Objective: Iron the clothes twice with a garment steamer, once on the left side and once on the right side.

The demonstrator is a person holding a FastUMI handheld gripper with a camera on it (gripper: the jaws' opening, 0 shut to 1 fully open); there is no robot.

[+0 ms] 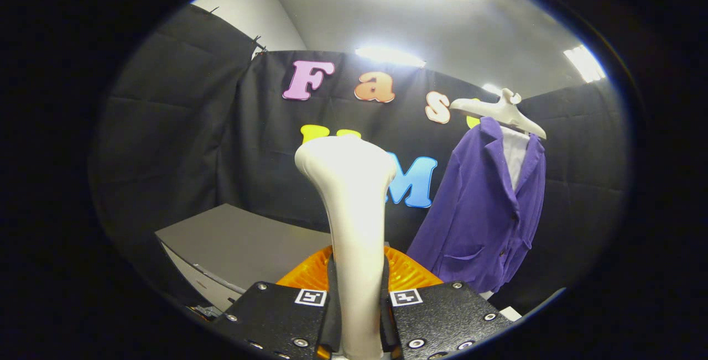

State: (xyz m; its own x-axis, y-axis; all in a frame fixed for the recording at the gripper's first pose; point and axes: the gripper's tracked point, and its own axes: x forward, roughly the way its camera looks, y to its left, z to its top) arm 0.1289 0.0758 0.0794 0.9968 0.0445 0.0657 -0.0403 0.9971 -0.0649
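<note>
A cream garment steamer [354,216] stands upright between my fingers, its handle clamped on both sides, its wide head rising above them. My gripper [358,316] is shut on that handle. An orange ribbed part [406,276] of the steamer shows just beyond the fingers. A purple jacket [487,210] over a white shirt hangs on a pale hanger [500,110] against the black wall, ahead and to the right of the steamer, apart from it.
A grey table [243,246] lies low to the left of the steamer, with a white front edge. Black cloth walls close the booth on the left, back and right. Bright ceiling lights sit overhead.
</note>
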